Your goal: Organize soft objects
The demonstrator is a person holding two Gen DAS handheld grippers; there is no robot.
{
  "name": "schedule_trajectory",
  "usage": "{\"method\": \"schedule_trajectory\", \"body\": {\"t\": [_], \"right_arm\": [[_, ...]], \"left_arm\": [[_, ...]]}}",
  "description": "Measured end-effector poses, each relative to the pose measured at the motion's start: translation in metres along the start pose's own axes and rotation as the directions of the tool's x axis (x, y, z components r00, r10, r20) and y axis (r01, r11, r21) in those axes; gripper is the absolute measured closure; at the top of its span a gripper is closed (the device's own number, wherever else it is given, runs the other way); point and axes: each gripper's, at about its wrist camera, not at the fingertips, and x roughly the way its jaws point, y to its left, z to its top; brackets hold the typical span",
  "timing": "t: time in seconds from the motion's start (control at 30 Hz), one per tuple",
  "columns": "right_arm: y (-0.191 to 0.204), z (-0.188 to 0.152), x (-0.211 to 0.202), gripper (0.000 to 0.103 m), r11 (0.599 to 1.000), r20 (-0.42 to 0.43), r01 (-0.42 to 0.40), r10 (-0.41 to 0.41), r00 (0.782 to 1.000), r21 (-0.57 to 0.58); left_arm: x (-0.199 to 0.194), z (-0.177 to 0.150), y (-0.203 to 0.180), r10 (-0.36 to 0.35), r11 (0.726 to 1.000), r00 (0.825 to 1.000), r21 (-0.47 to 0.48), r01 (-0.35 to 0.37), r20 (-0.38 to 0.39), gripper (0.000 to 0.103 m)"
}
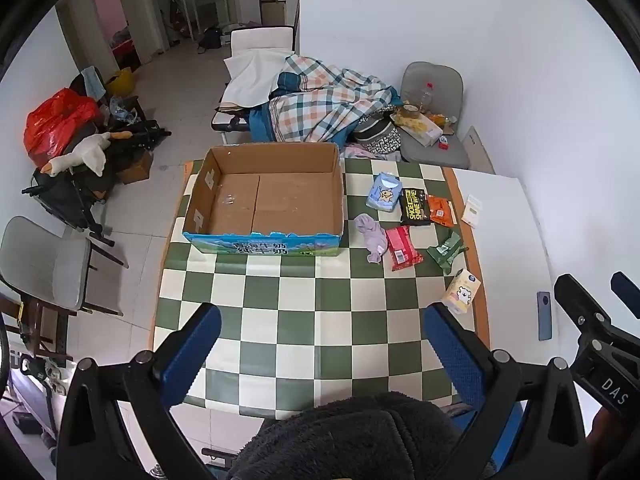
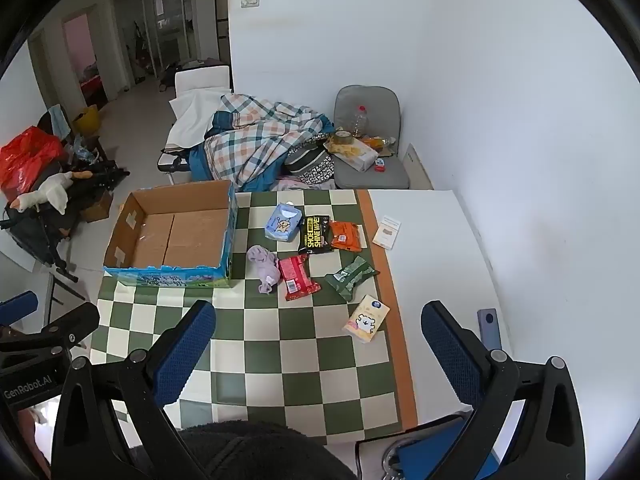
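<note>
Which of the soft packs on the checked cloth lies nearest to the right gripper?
The cream tissue pack with the white bear. It lies alone at the cloth's orange edge, closest to the open right gripper; the other packs lie farther back.

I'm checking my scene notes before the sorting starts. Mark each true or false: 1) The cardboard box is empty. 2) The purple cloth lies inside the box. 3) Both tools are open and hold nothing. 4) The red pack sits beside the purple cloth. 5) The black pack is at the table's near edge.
1) True: the box holds nothing.
2) False: the purple cloth lies on the table, right of the box.
3) True: left tool and right tool are open, empty.
4) True: red pack.
5) False: the black pack lies far back.
</note>
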Motion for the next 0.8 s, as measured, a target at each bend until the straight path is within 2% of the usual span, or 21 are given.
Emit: {"method": "schedule_trajectory", "body": {"t": [0.53, 0.6, 0.8], "right_arm": [[-0.011, 0.008, -0.014, 0.000, 1.000, 0.030, 0.006, -0.006, 1.000, 0.001], [-0.007, 0.010, -0.012, 0.000, 1.000, 0.033, 0.008, -0.008, 0.999, -0.002], [-0.007, 0.010, -0.012, 0.000, 1.000, 0.042, 0.002, -0.002, 0.999, -0.004]], "left_arm": [[0.001, 0.017, 0.001, 0.002, 1.000, 1.000, 0.011, -0.002, 0.010, 0.000], [-0.007, 0.007, -0.007, 0.007, 1.000, 0.999, 0.007, -0.008, 0.031, 0.000], [-0.007, 0.006, -0.007, 0.007, 1.000, 0.999, 0.008, -0.008, 0.033, 0.000]]}}
